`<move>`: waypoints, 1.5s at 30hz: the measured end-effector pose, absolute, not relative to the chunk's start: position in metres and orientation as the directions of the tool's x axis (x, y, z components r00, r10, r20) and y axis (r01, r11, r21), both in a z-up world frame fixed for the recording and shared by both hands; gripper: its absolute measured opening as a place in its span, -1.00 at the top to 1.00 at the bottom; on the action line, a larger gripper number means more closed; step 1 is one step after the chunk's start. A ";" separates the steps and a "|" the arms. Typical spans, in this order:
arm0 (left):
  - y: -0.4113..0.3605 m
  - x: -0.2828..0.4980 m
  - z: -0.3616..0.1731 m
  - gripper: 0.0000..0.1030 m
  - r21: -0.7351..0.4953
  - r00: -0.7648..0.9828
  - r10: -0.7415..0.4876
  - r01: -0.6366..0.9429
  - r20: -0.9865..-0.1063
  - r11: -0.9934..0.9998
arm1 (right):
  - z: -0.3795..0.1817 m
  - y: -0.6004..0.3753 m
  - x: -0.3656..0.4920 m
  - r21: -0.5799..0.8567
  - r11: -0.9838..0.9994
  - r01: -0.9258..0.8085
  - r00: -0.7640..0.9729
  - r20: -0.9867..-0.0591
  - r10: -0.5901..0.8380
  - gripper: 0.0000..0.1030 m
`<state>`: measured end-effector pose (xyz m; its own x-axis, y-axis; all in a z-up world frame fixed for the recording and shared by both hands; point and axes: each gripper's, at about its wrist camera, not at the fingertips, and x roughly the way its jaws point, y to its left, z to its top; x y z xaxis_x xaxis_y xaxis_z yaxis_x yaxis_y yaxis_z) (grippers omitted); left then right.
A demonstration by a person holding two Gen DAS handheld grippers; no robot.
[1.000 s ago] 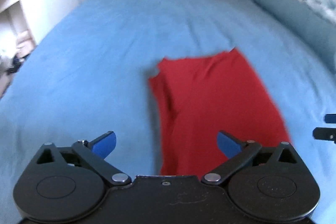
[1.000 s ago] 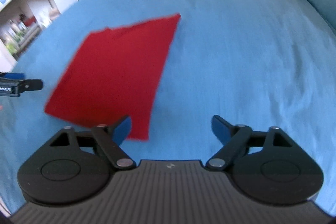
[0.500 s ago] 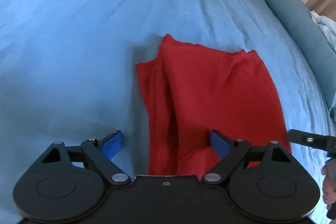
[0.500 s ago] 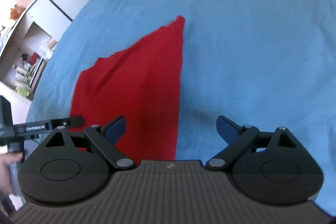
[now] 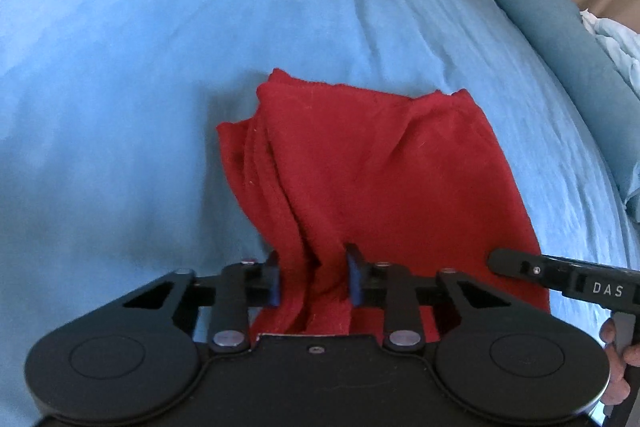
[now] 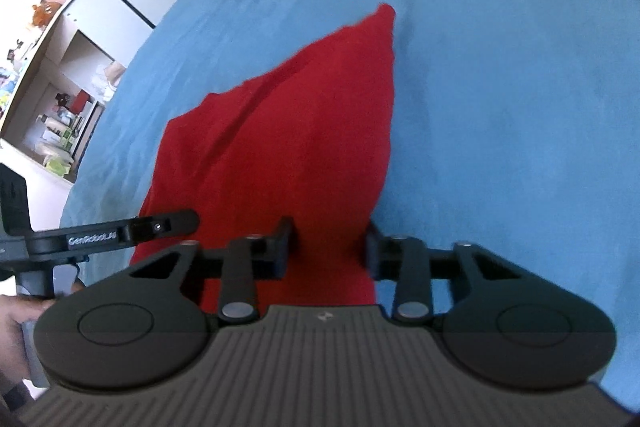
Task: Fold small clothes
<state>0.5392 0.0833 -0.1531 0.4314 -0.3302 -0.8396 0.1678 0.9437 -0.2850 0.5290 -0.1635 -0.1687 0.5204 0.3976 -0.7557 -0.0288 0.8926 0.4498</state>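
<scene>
**Pinching the red cloth**

Lying on the blue bed (image 5: pixel 160 67), the red cloth (image 5: pixel 360 167) is pinched at its near edge by both claws: left gripper (image 5: pixel 314 281) and right gripper (image 6: pixel 330 247) squeeze bunched cloth.

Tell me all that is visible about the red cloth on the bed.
The red cloth is a soft, fuzzy-looking garment, plain red, lying on the blue bed cover. Its far part lies fairly flat; its near edge is bunched into folds. The left tongs have closed on the near left corner, the right tongs on the near right corner. One far corner forms a point.
</scene>
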 end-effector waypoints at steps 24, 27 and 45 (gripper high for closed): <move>-0.020 0.377 -0.096 0.56 -0.268 0.463 -0.357 0.247 -0.812 0.931 | -0.089 -0.250 0.341 0.404 0.915 0.014 0.602 -0.734 0.315 0.27; -0.041 0.363 -0.124 0.56 -0.230 0.441 -0.322 0.251 -0.838 0.940 | -0.130 -0.261 0.320 0.333 0.941 0.055 0.570 -0.785 0.244 0.25; -0.037 0.338 -0.125 -0.64 0.043 0.559 -0.064 0.177 -0.826 0.983 | -0.123 -0.281 0.300 0.239 0.966 0.099 0.631 -0.766 0.125 -0.96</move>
<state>0.3378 -0.0370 -0.1253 0.5593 -0.0643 -0.8265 0.1766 0.9833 0.0430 0.2996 -0.2811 -0.1229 0.6312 0.1247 -0.7655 0.0994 0.9659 0.2393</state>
